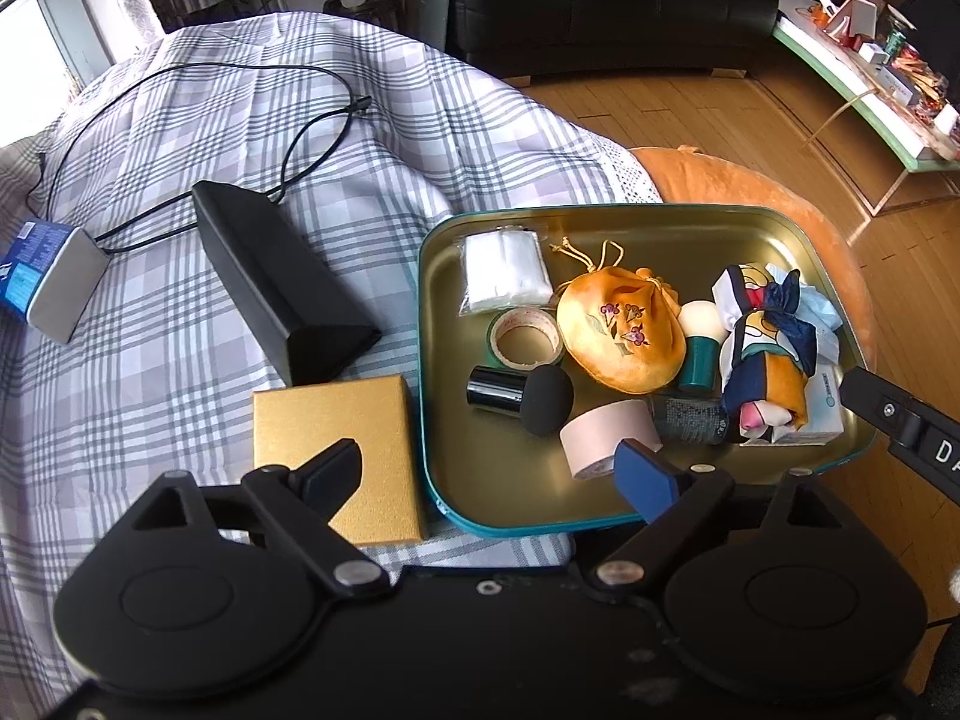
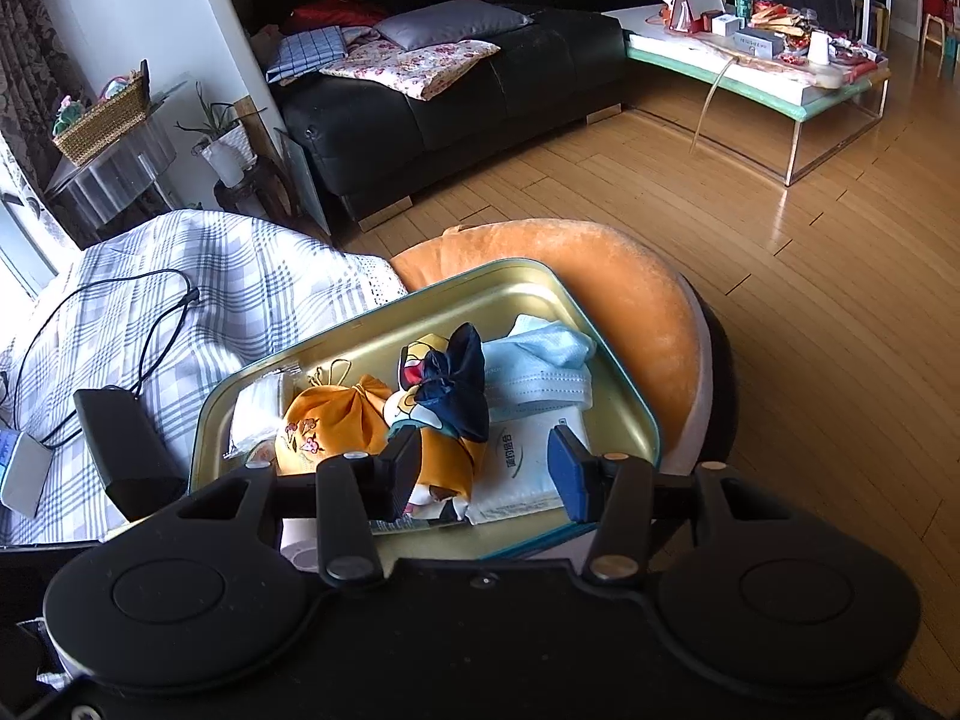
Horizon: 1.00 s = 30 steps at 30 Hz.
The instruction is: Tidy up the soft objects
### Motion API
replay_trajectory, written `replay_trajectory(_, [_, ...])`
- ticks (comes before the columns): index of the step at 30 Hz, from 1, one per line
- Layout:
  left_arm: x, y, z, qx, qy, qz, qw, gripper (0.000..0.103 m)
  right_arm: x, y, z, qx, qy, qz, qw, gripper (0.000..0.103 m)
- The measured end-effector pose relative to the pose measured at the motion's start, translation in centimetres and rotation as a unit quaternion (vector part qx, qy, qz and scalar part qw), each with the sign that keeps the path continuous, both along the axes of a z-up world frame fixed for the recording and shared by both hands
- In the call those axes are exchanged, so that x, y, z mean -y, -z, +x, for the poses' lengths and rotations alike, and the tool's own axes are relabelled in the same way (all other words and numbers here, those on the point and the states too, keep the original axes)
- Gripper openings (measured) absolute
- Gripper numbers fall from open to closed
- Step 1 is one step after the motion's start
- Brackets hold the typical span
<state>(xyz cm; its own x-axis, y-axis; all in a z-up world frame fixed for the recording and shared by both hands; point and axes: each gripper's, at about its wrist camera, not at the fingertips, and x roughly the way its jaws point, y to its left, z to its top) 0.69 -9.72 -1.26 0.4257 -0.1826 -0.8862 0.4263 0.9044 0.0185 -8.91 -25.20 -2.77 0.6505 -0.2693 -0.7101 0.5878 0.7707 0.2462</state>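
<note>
The gold tray [image 1: 780, 228] sits on an orange cushion [image 2: 630, 300] beside the bed [image 1: 240, 138]. In it lie an orange pouch [image 1: 618, 330], a bright scarf [image 1: 762, 360] and a blue mask [image 2: 540, 360]. The left claw [image 1: 498, 474] is wide open and holds nothing. The right claw [image 2: 486, 468] hangs partly open over the scarf, not squeezing it
</note>
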Motion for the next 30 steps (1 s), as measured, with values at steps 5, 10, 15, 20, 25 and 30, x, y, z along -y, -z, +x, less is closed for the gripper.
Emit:
replay_trajectory(5, [-0.5, -0.1, -0.7, 0.010, -0.020, 0.010, 0.9997, 0.093, -0.5, -0.4, -0.1, -0.004, -0.010, -0.018, 1.000, 0.051])
replay_trajectory(10, [-0.8, -0.3, -1.3, 0.019, -0.039, 0.018, 0.9989, 0.095, -0.9, -0.5, -0.2, -0.004, -0.026, -0.016, 1.000, 0.052])
replay_trajectory(15, [-1.0, -0.5, -2.2, 0.028, -0.051, 0.013, 0.9983, 0.098, -1.2, -0.7, -0.5, -0.008, -0.040, -0.020, 0.999, 0.053])
replay_trajectory(20, [-0.8, -1.1, -3.2, 0.048, -0.059, 0.009, 0.9971, 0.102, -1.2, -0.9, -0.8, -0.005, -0.040, -0.018, 0.999, 0.057])
replay_trajectory(25, [-0.3, -1.4, -4.0, 0.063, -0.060, 0.012, 0.9962, 0.103, -1.2, -0.9, -1.2, -0.006, -0.039, -0.019, 0.999, 0.057])
replay_trajectory(30, [-0.2, -1.4, -4.6, 0.071, -0.060, 0.022, 0.9954, 0.103, -1.3, -0.9, -1.7, -0.009, -0.041, -0.025, 0.999, 0.058])
